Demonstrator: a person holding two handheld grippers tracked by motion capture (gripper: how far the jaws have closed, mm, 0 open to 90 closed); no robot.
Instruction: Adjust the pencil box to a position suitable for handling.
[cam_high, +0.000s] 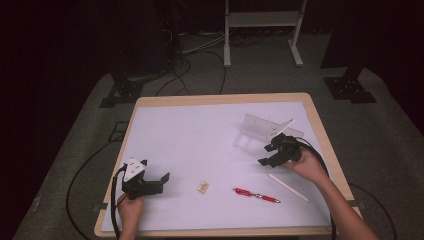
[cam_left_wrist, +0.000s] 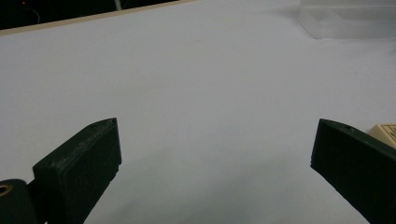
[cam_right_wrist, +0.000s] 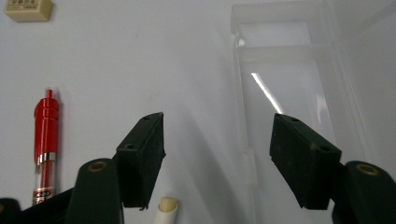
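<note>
High view first: we hold the right gripper (cam_high: 272, 152) over the right side of the table (cam_high: 220, 100), jaws spread and empty, just in front of the clear case (cam_high: 267, 127). The white stick (cam_high: 287, 186) lies just behind our right hand, nearer us, with the red pen (cam_high: 256, 195) a little farther left. Both run roughly left to right, the stick slanting toward the near right corner.

From the right gripper view, the stick (cam_right_wrist: 167, 210) shows its blunt end between the jaws at the bottom edge, and the pen (cam_right_wrist: 45, 140) lies beside the left jaw, parallel to it. The case (cam_right_wrist: 285, 93) stretches ahead, apparently open (glare makes this hard to judge).

Our left gripper (cam_high: 162, 177) rests at the near left, jaws wide apart with nothing between them, the eraser (cam_high: 202, 186) just beyond its tips toward the right. So the right hand is nearer the stick and pen, the left nearer the eraser (cam_left_wrist: 385, 135).
</note>
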